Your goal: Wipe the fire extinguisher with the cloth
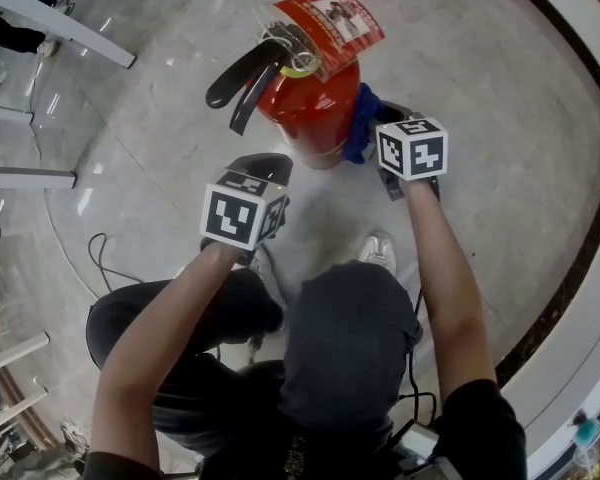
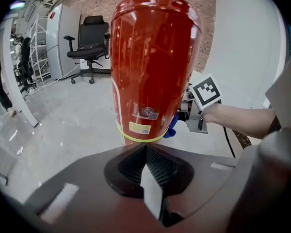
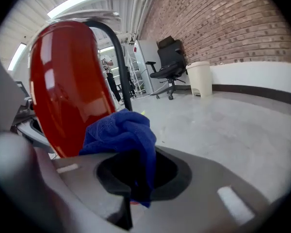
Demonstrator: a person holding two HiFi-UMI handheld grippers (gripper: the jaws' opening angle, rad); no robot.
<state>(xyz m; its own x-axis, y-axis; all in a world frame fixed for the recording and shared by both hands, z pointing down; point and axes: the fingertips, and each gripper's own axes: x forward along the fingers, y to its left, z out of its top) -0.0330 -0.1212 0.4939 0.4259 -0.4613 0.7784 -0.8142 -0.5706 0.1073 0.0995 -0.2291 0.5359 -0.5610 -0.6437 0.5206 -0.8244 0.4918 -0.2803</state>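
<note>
We hold the cloth clamped in the right gripper at the right flank of the fire extinguisher, upper middle of the head view, with the left gripper closed on nothing, and should press flat, stroking evenly.

A: What colour is the fire extinguisher?
B: Glossy red. Its handle is black, there's a yellow-green ring at its neck and a yellow band low on its body. The tag on top is red with pale panels.
A: And the cloth beside it?
B: Deep blue.
A: The tools?
B: The left tool and right tool are dark grey. The left cube and right cube are white with black square markers.
A: Around the extinguisher?
B: Pale grey, shiny floor. Beyond it, a red-brown brick wall, a black chair and a cream bin.
</note>
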